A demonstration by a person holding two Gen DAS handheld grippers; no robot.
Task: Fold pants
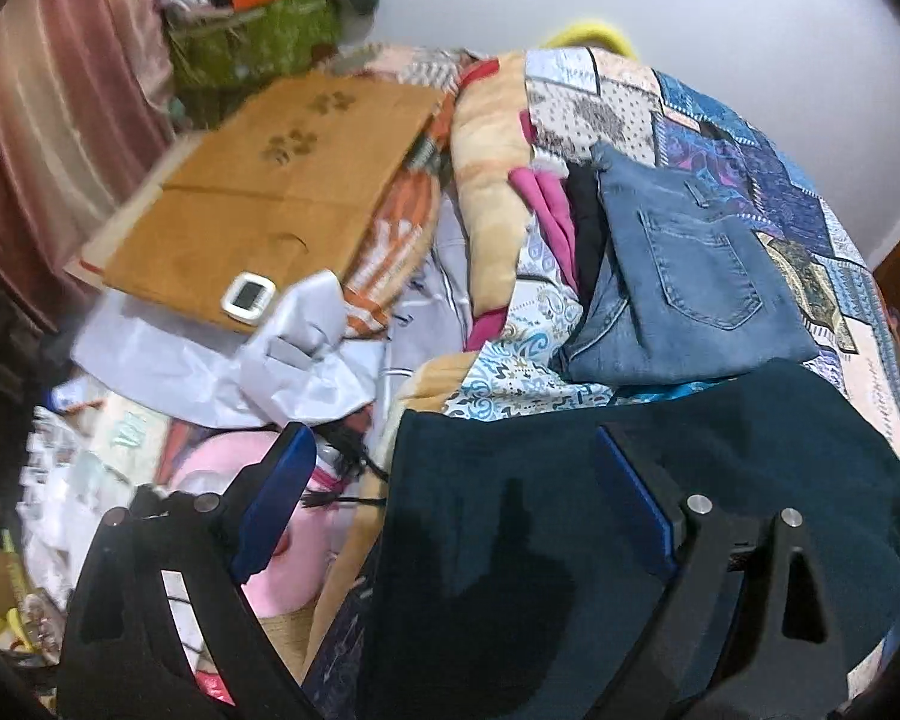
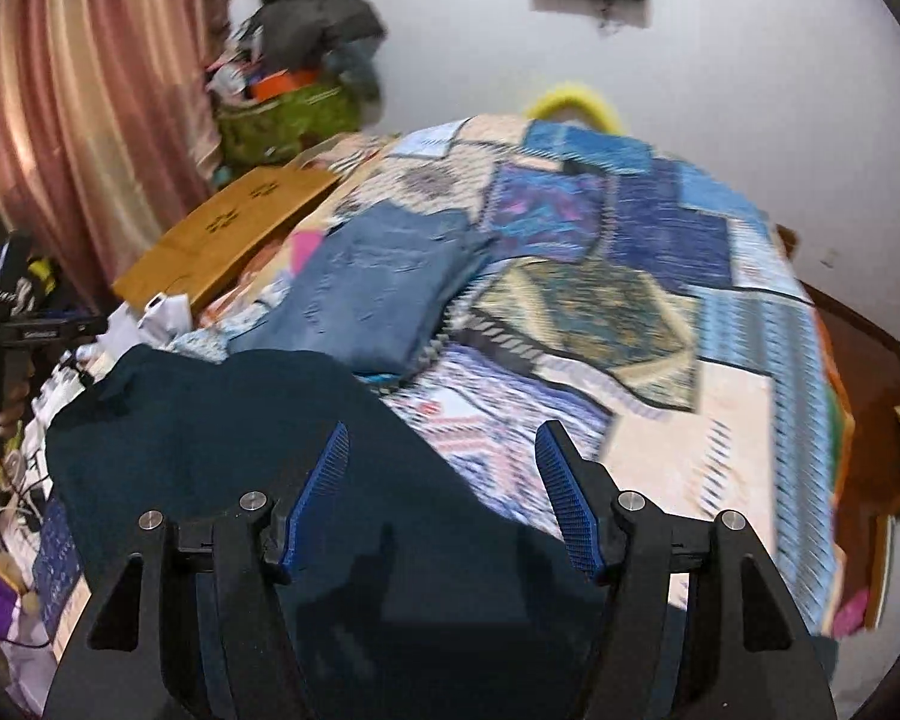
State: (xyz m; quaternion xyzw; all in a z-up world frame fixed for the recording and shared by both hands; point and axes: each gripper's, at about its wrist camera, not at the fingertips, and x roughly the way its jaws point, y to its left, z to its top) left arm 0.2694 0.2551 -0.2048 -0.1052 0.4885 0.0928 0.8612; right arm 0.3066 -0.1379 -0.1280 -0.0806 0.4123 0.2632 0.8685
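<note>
Though blurred, the brown box (image 1: 270, 192) bears paw-like marks.

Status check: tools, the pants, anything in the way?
Left tool open, right tool open, both empty. Dark pants lying on the bed quilt beneath both. Folded jeans just beyond; nothing on the pants.

No text, brand or number can be read in either view. The brown paper bag (image 1: 282, 192) lying on the bed carries dark printed marks shaped like small flowers, not letters. The small white device (image 1: 248, 297) on that bag has a grey screen too blurred to show digits. White lettering on a black handle (image 2: 42, 333) is too small to make out.
</note>
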